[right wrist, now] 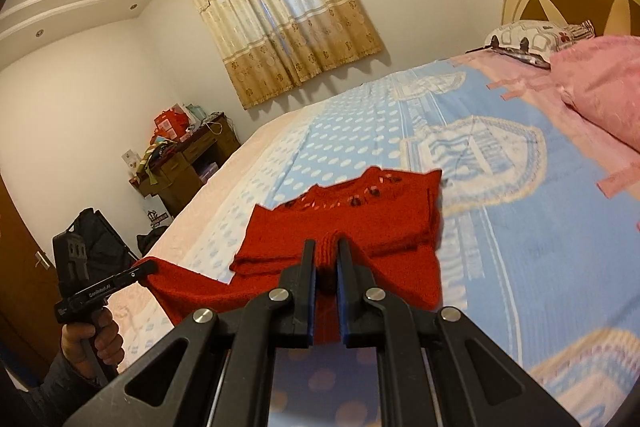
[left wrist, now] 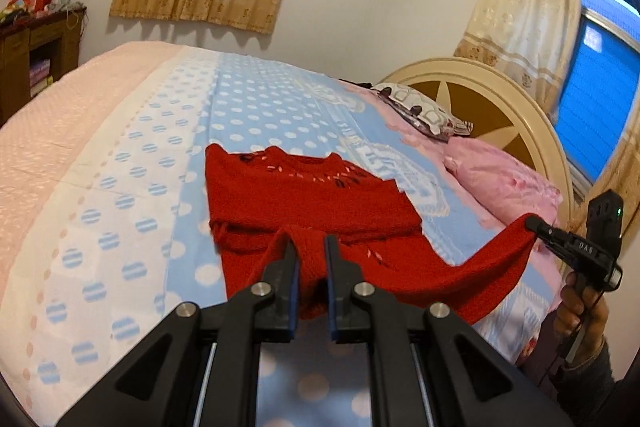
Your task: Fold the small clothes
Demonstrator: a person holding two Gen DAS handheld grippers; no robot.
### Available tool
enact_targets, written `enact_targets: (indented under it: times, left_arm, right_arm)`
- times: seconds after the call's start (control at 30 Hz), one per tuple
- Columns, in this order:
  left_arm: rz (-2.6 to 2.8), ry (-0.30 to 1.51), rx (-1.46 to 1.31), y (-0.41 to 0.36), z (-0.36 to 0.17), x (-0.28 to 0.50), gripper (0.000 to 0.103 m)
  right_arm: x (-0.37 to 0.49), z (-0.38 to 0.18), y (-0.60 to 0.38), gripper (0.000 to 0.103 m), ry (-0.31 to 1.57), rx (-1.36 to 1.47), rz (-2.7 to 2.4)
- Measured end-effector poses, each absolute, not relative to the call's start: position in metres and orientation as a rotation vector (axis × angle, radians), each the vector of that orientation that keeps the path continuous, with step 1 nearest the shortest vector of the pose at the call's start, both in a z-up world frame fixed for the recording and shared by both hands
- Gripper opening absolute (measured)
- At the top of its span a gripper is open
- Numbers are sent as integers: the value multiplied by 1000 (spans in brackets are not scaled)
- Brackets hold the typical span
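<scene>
The red sweater's (left wrist: 304, 199) lifted hem hid the bed (left wrist: 248, 107) beneath. My left tongs (left wrist: 310, 247) and right tongs (right wrist: 323, 251) each pinched that hem, nearly closed.

Open bedspread left, pillows block right.
Bedspread (left wrist: 132, 155) is bare across the frame's left and centre; pink pillow (left wrist: 500, 179) and patterned pillow (left wrist: 420, 107) crowd the right, against the headboard (left wrist: 532, 123).

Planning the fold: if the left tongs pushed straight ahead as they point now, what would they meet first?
Probably the red sweater itself: the left tongs, shut on its hem, point at its folded body on the bed. Depth is uncertain.
</scene>
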State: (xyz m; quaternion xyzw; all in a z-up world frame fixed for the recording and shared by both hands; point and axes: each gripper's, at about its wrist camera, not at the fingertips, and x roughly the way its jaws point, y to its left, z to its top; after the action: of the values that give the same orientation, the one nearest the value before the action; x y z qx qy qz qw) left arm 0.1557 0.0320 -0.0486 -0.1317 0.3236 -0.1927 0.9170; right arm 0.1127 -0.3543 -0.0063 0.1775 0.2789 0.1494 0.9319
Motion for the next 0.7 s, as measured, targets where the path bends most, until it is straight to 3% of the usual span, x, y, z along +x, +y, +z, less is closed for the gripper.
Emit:
enact_targets:
  times: [0.33,0.7]
  left_arm:
    - [-368,666,-253,28,-37,224,10]
    - [-350,702,-260,19,-44,295,10]
  right_arm:
    - [191,13,-357,8,567,325,275]
    - [274,-7,-363,8,635,303,215]
